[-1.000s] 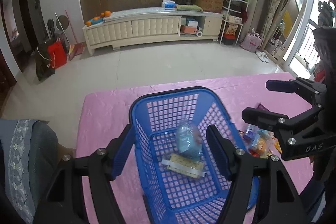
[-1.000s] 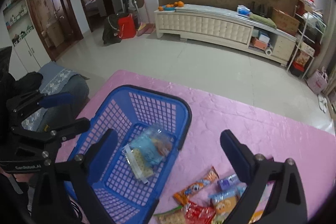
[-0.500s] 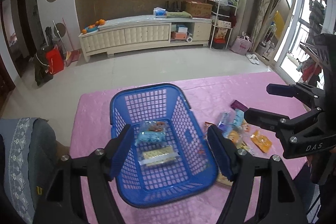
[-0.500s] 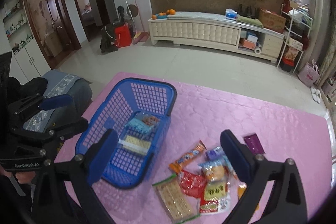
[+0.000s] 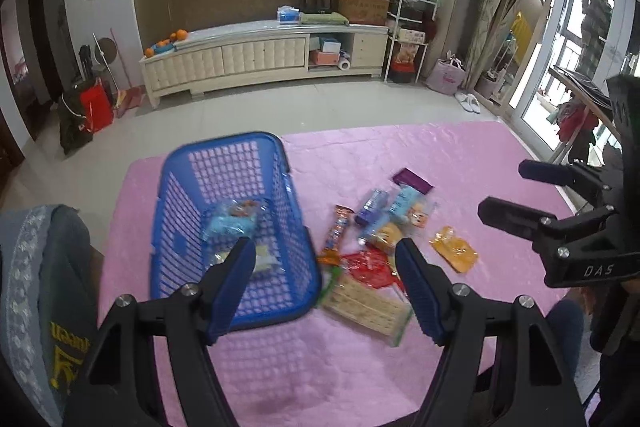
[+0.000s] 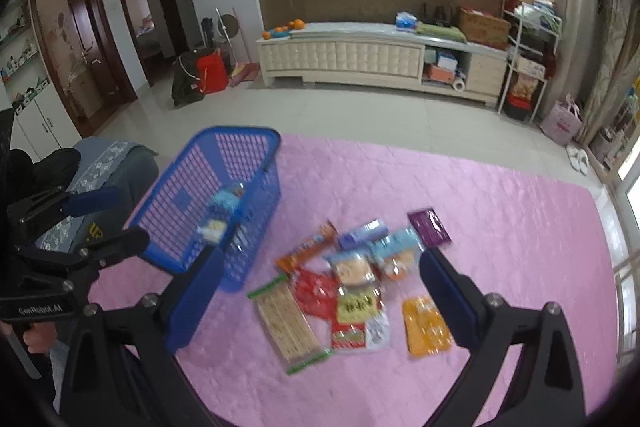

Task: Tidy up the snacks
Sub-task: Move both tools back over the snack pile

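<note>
Pink quilted tablecloth holds a blue plastic lattice basket with two packets inside, the loose snack pile waiting beside it, both the left gripper and the right gripper spread and empty.

Bare pink tablecloth is lying open right of the snack pile; the blue basket is blocking the left side.
</note>
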A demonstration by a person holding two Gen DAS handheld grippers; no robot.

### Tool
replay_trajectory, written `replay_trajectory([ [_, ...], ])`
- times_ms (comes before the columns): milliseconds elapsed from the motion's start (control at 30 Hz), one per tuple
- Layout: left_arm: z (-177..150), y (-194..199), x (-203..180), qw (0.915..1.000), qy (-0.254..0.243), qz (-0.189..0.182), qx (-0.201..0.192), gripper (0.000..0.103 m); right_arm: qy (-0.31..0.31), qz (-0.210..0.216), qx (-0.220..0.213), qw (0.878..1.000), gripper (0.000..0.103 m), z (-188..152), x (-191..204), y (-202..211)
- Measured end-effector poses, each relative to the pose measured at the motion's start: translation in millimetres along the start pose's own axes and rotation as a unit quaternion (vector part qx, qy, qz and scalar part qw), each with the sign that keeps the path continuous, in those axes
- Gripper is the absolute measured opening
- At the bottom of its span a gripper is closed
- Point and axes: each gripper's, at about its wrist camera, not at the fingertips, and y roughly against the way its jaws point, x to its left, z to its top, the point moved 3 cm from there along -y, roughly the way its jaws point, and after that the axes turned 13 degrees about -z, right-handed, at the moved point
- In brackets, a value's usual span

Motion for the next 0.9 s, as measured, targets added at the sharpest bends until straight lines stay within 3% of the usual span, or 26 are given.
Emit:
replay_trajectory([
  [200,-19.5,-19.0,-27.2,0.9997,0.022,-0.003,0.009,0.070,0.004,-0.011,0.008,1.000,0.100,-30.4,-24.0,1.5],
  [533,-51.0,-50.2,-48.8,0.9977,0.058,0.024,0.026,0.070,-0.003,-0.025,0.015,1.000,0.100,-62.4,-53.5,-7.6],
  [600,-55.6,-55.1,-49.4,0.9965,0.077,0.020,0.026,0.073,0.000,-0.031,0.017,0.999,0.100,-70.2,-56.9,-12.8],
  [667,-61.9,-61.5,-49.4,0.9947,0.097,0.018,0.031,0.083,-0.001,-0.031,0.020,0.999,0.100,-76.2,-58.3,-17.5],
  [900,-81.6,-86.0,-54.6,0.9899,0.118,0.057,0.054,0.091,-0.011,-0.019,0.043,0.999,0.100,-96.7,-62.8,-43.5],
])
